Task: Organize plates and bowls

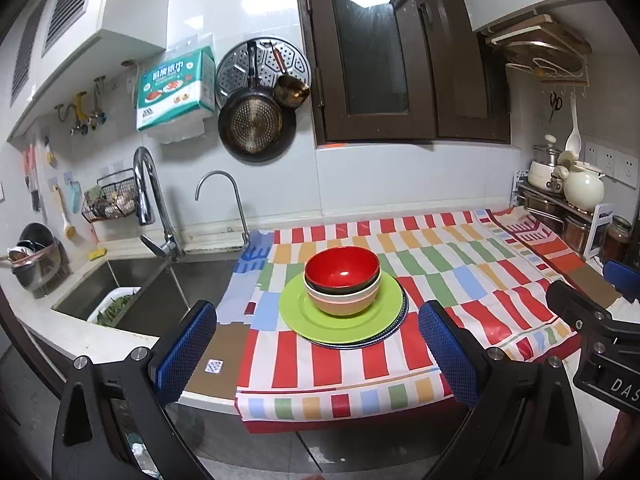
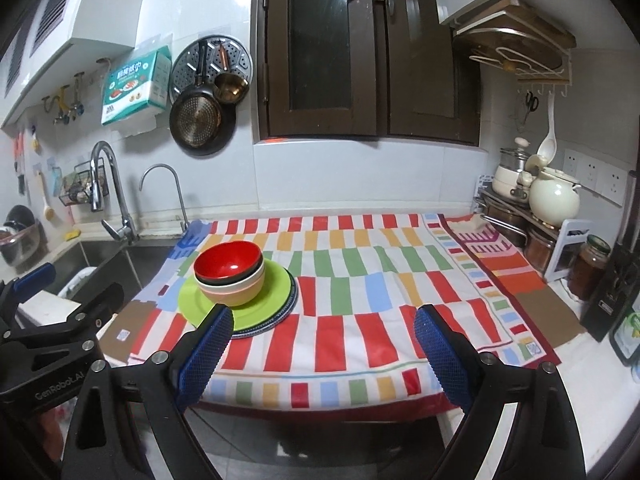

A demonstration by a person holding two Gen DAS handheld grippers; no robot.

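Where the cloth lies, stacked bowls [image 1: 342,280] beyond the empty left hand-held gripper [image 1: 316,354].

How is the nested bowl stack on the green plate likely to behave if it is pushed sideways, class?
The bowl stack looks glossy, so it would probably slide on the smooth green plate rather than grip. With three bowls nested, the red top bowl might shift or tilt. They look rigid, possibly breakable.

We hold our left gripper [image 1: 318,354] wide open, tilted downward; our right gripper [image 2: 324,354] likewise, jaws empty.
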